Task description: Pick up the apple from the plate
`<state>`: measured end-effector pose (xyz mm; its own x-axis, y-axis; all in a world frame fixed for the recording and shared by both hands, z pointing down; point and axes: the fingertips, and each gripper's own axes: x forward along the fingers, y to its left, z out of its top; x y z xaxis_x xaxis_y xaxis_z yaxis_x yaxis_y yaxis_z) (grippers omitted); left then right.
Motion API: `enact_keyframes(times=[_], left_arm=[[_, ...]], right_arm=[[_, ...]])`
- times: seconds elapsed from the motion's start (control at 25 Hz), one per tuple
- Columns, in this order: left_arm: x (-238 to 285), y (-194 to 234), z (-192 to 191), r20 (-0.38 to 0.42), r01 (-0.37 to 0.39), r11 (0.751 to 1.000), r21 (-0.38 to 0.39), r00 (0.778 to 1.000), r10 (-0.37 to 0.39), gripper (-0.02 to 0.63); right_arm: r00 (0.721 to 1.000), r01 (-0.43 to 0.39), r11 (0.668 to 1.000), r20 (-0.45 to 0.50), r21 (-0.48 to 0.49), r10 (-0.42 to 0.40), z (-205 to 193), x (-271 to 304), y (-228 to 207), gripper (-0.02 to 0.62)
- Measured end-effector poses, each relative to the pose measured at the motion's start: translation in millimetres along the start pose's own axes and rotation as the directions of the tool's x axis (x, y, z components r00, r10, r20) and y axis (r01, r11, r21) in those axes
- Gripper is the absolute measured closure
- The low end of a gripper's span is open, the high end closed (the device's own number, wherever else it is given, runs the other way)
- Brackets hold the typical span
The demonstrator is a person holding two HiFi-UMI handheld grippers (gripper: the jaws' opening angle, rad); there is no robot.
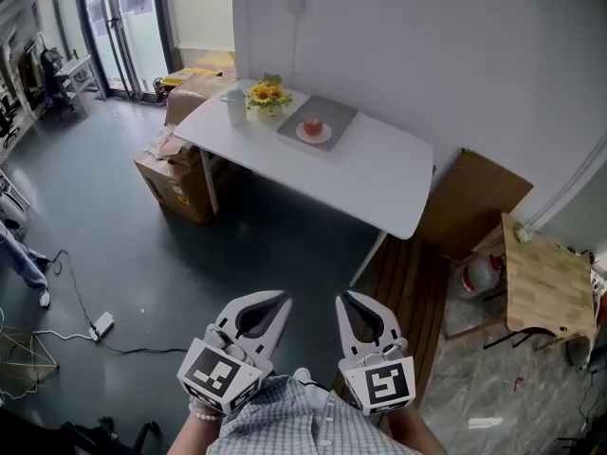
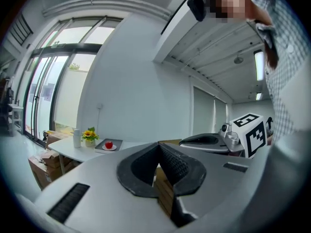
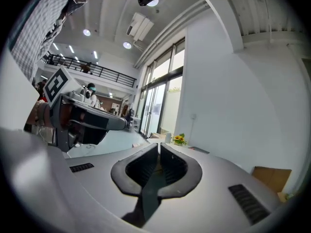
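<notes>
I hold both tools low against my shirt. My left gripper (image 1: 282, 299) and right gripper (image 1: 344, 298) are each clenched on nothing. The apple (image 1: 312, 125) sits on its plate (image 1: 302, 136) at twelve o'clock, well away, on the white table (image 1: 379, 173), over what looks like a grey mat (image 1: 334, 112).

You hold both grippers low against your body, side by side and just apart, tips pointing forward. Your left gripper (image 1: 281, 300) has its jaws closed, tips meeting, and is empty. Your right gripper (image 1: 345, 298) is empty too, its jaws drawn together with only a thin slit between them. Each marker cube (image 1: 218, 375) sits at the near end, facing up. Your checked sleeves (image 1: 285, 423) show just behind, with a beaded band on your left wrist (image 1: 201, 411)
</notes>
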<state>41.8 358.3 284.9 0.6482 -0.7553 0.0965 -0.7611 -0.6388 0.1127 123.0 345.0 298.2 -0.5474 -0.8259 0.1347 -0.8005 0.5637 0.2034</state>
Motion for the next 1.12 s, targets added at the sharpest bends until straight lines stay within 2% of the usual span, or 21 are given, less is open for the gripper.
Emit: enact_keyframes(times=[0.16,0.4,0.92,1.12], left_arm=[[14.8,4.8,-4.4,-0.027,-0.058,0.998,-0.006,0.998,0.057,0.597],[32.9,6.0,-5.6,-0.051,-0.065,0.998,0.0,0.997,0.065,0.596],[91.8,42.0,2.1,-0.03,0.026,1.0,-0.001,0.999,-0.026,0.596],[120.6,83.2,7.6,-0.036,0.047,0.999,0.001,0.998,-0.047,0.595]], right_arm=[[0.998,-0.055,0.998,0.01,0.015,0.055,-6.6,12.9,-10.7,0.565],[0.998,-0.055,0.998,-0.013,0.012,0.055,-24.6,23.7,-22.0,0.565],[0.998,0.054,0.998,-0.045,0.035,-0.053,-32.9,56.3,-64.5,0.565],[1.0,0.022,0.998,-0.008,0.058,-0.021,-19.2,105.4,-76.3,0.565]])
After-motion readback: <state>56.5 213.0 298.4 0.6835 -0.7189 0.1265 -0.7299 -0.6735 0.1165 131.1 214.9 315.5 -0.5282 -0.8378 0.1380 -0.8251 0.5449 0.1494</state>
